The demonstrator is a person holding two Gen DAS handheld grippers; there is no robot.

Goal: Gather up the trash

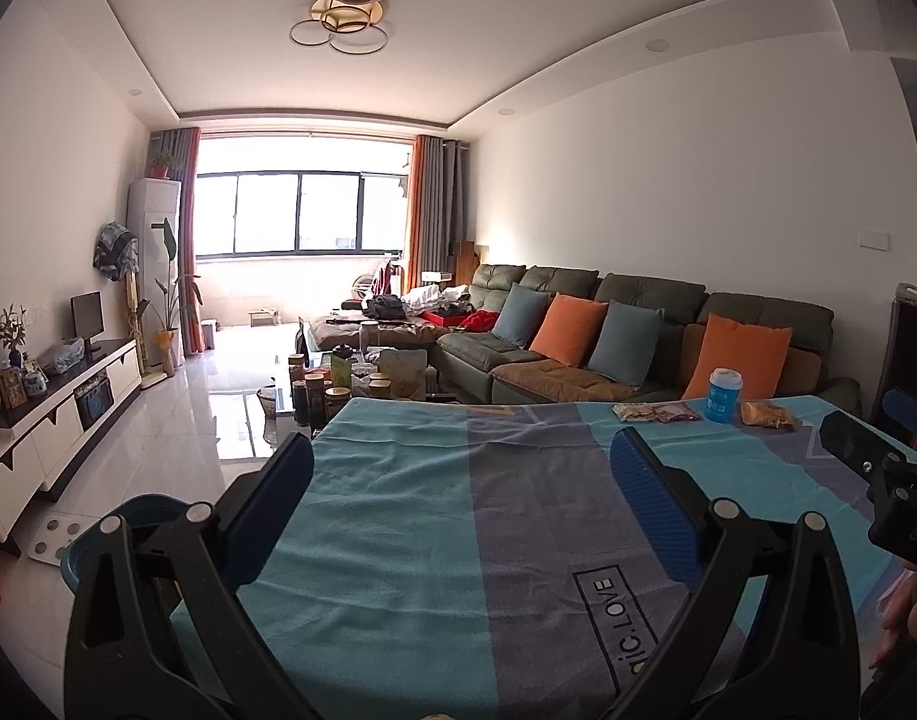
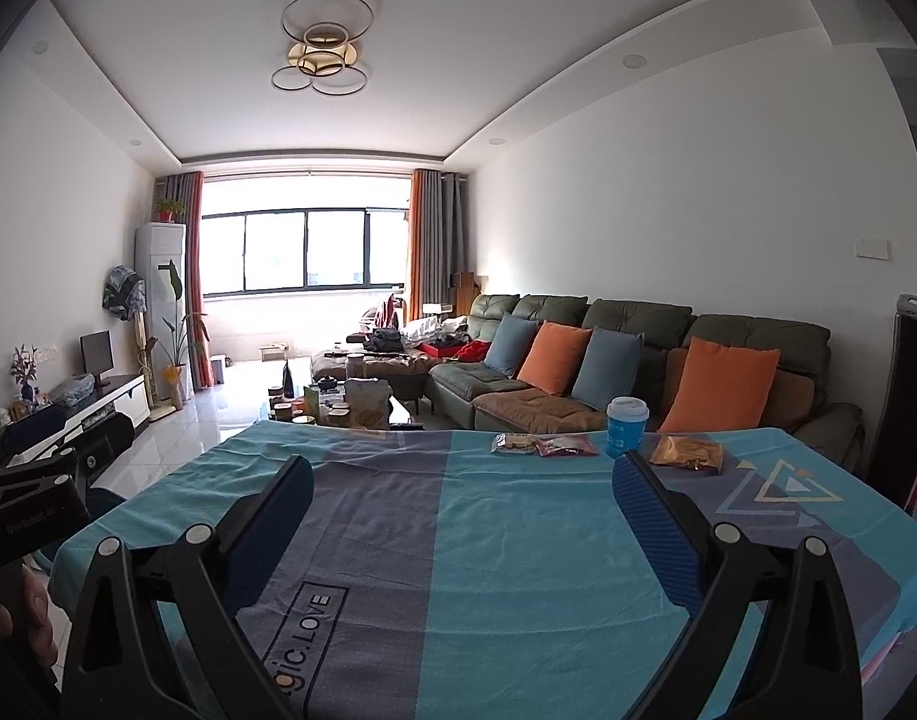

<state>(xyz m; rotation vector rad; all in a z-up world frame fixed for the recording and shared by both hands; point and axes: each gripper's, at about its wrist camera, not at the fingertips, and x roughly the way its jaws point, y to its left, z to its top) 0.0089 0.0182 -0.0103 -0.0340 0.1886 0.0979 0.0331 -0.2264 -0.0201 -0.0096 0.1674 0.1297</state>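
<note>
A table under a teal and grey striped cloth [image 1: 398, 516] [image 2: 518, 546] fills the foreground. Along its far right edge lie a pale snack packet [image 1: 635, 413] [image 2: 514, 443], a red packet [image 1: 677, 416] [image 2: 566, 447], an upright blue paper cup with a white lid [image 1: 724, 394] [image 2: 626, 427] and a crumpled yellow wrapper [image 1: 765, 414] [image 2: 686, 455]. My left gripper [image 1: 462, 456] hovers open over the cloth, holding nothing, well short of these items. My right gripper [image 2: 463, 473] is likewise open and empty; its right finger [image 2: 632, 474] points toward the cup.
A teal round bin [image 1: 128, 513] sits on the floor by the table's left edge. Beyond the table are a cluttered coffee table [image 1: 362, 378], a green sofa with cushions [image 1: 638, 324] and a TV cabinet [image 1: 56, 414] along the left wall.
</note>
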